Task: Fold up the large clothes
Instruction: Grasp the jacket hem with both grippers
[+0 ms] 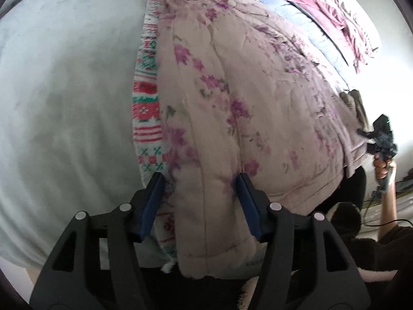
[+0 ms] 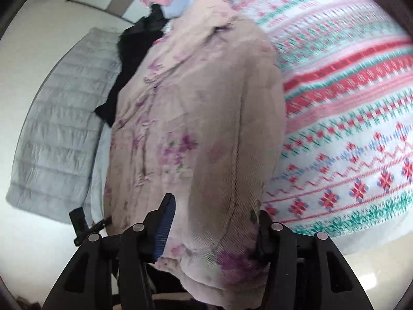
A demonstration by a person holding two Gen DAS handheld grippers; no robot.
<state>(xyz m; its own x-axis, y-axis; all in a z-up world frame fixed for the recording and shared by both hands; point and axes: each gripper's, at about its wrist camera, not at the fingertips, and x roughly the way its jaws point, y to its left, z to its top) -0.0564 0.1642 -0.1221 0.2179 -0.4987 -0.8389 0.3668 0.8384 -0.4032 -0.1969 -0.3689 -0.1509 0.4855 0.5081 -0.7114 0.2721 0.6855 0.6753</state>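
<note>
A large padded pink garment with purple flowers [image 1: 232, 98] lies on a bed, over a white knit with red and green patterns [image 1: 147, 103]. My left gripper [image 1: 200, 183] is open, its blue-padded fingers [image 1: 155, 196] on either side of the garment's near hem fold. In the right wrist view the same pink garment [image 2: 196, 129] fills the middle. My right gripper [image 2: 214, 209] is open around its near edge, with thick cloth between the fingers. The right gripper also shows in the left wrist view [image 1: 382, 139], held in a hand at the garment's far right edge.
A pale grey-green bed sheet [image 1: 64, 103] spreads left. A pile of pink and light blue clothes [image 1: 322, 18] lies at the far right. A grey quilted jacket [image 2: 64, 129] and a black garment [image 2: 129, 72] lie left in the right wrist view. The patterned knit [image 2: 348, 103] fills its right.
</note>
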